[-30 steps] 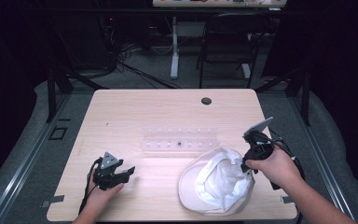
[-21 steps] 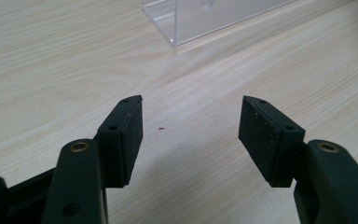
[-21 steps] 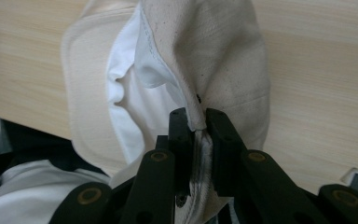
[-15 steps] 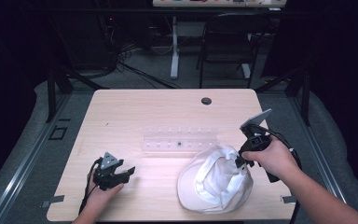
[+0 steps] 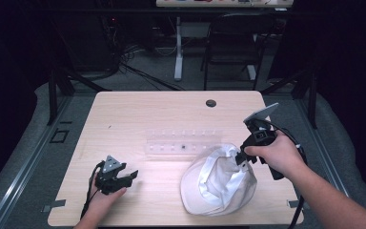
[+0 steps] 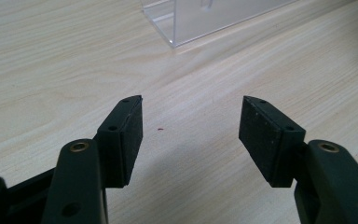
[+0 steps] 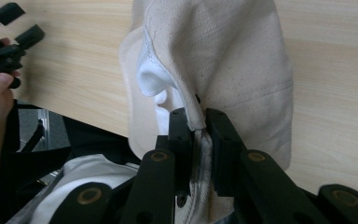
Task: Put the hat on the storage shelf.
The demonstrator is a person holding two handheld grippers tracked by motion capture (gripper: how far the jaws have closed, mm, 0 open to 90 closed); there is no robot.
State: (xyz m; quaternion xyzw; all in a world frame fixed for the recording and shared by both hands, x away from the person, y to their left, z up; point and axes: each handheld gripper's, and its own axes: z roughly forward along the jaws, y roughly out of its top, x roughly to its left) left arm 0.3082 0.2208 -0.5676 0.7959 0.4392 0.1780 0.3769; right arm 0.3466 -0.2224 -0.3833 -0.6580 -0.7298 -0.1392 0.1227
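Cap: a white cap lies near the desk's front right corner, one edge pinched and lifted.
Right tool: clamped on a thin fold of the cap's fabric.
Left tool: jaws apart, nothing held, near the front left corner.
Risk: the fold may be pulled out of so narrow a pinch.
Risk: the clear rack just behind may be swept by the hanging fabric.

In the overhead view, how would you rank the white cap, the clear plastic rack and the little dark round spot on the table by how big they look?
1. white cap, largest.
2. clear plastic rack, long but thin, clearly less area.
3. dark round spot, smallest by far, though it sits farthest from the camera.
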